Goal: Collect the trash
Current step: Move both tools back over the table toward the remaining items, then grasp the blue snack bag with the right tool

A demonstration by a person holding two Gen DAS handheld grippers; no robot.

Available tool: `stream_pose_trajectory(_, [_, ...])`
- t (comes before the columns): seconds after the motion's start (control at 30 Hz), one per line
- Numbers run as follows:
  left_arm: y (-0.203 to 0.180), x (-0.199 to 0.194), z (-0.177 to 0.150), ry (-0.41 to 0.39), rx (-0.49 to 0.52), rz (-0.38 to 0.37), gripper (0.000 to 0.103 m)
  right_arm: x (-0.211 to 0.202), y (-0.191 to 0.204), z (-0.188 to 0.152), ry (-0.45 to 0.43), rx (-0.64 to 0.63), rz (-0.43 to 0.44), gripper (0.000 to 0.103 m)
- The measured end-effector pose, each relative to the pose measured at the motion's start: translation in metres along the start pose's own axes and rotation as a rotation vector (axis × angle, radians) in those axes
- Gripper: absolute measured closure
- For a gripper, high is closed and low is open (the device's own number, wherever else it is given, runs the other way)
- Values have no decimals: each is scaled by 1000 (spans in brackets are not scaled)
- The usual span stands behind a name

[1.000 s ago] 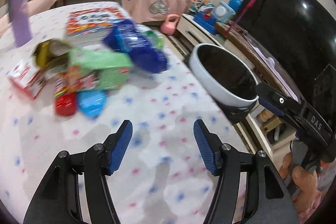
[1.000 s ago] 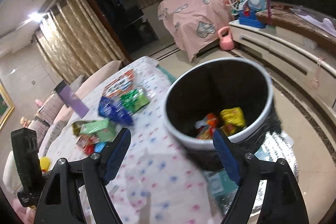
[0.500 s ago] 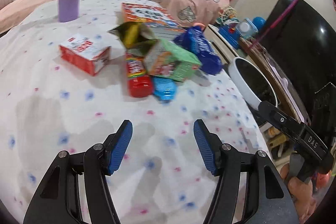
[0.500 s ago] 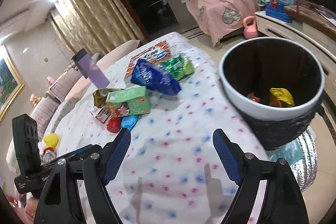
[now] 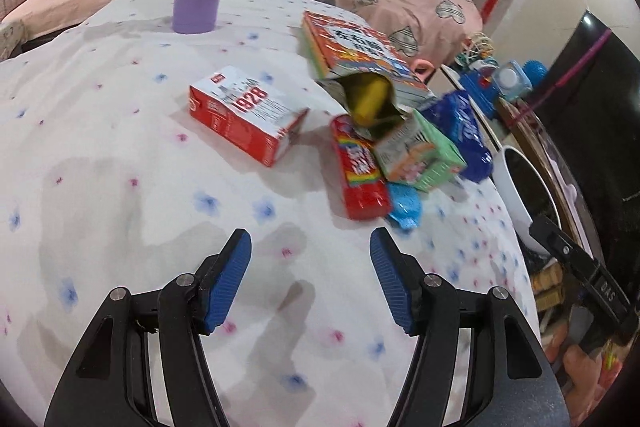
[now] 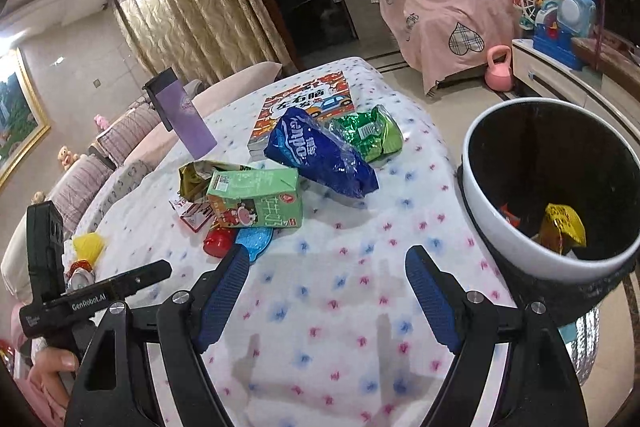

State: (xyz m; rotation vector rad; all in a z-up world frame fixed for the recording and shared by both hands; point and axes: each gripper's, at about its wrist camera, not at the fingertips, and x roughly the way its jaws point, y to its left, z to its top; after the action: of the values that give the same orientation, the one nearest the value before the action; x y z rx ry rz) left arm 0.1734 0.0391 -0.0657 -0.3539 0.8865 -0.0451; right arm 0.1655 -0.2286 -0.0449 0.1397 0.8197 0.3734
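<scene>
Both tongs tilt down over the tablecloth — left tongs, right tongs — agape, empty.

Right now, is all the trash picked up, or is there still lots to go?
Just started. A yellow wrapper already lies in the bin. Nothing is in hand: the left gripper and right gripper are both open and empty above the tablecloth. Left on the table: green carton, blue bag, green bag, red box, red candy pack.

Floral-clothed table, snack wrappers, cartons
</scene>
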Motion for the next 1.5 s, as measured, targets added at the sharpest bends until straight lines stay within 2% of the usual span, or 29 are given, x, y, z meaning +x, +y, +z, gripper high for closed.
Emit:
stream_pose_trajectory(0.17, [7, 14, 22, -1, -27, 22, 32, 12, 1, 11, 5, -39, -2, 21])
stream_pose_trajectory(0.5, [19, 56, 72, 14, -53, 122, 29, 40, -5, 38, 15, -82, 9, 21])
stream_pose_trajectory(0.7, [22, 72, 85, 23, -72, 163, 24, 65, -3, 51, 45, -144, 43, 21])
stream_pose_trajectory(0.87, [17, 75, 83, 10, -28, 175, 25, 84, -4, 56, 76, -163, 43, 24])
stream_pose_trajectory(0.93, [15, 73, 79, 3, -1, 169, 37, 87, -4, 55, 85, -168, 41, 47])
stream_pose_trajectory(0.97, [14, 72, 77, 5, 9, 173, 43, 86, -4, 53, 88, -168, 31, 69])
stream_pose_trajectory(1.0, [14, 73, 74, 18, 19, 171, 75, 85, -4, 52, 90, -165, 28, 71])
stream_pose_trajectory(1.03, [16, 75, 71, 43, 18, 155, 93, 82, -5, 50, 85, -159, 31, 73])
stream_pose_trajectory(1.1, [19, 70, 65, 36, 21, 126, 94, 76, -5, 46, 78, -151, 40, 81])
stream_pose_trajectory(1.2, [21, 56, 53, 38, 36, 82, 96, 61, -2, 40, 59, -138, 52, 84])
stream_pose_trajectory(1.33, [23, 33, 35, 32, 48, 16, 97, 41, 0, 31, 41, -111, 75, 85])
stream_pose_trajectory(1.5, [21, 3, 1, 47, 116, -58, 97, 17, 7, 18, 23, -94, 94, 85])
